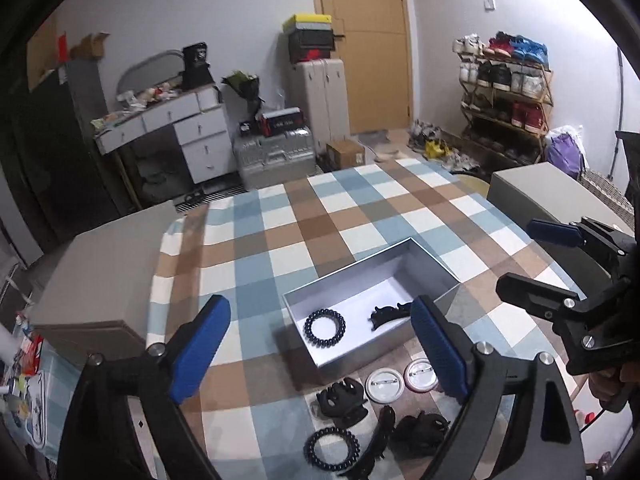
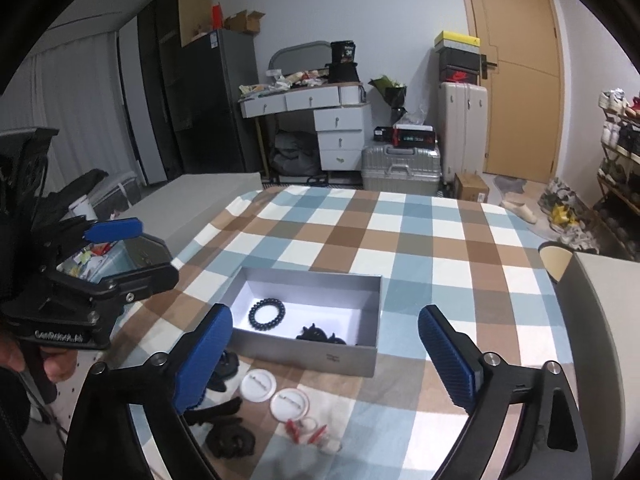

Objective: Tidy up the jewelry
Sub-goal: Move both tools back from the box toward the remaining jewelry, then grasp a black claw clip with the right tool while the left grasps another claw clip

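A grey open box point(image 1: 356, 356) point(image 2: 312, 354) sits on the checked tablecloth. Inside lie a black coil hair tie point(image 1: 325, 327) point(image 2: 267, 313) and a black claw clip point(image 1: 390, 314) point(image 2: 320, 336). In front of the box lie two white round badges point(image 1: 383, 385) point(image 2: 258, 385), black claw clips point(image 1: 342, 402) point(image 2: 230, 440), another coil hair tie point(image 1: 332, 450) and small red clips point(image 2: 306, 432). My left gripper point(image 1: 320, 354) is open and empty above the box's near side. My right gripper point(image 2: 326, 356) is open and empty over the box's front wall.
The checked tablecloth point(image 1: 312, 216) covers the table. Grey box-like stools stand at the left point(image 1: 108, 276) and right point(image 1: 560, 192). Drawers, suitcases, a door and a shoe rack point(image 1: 508, 92) stand beyond the table.
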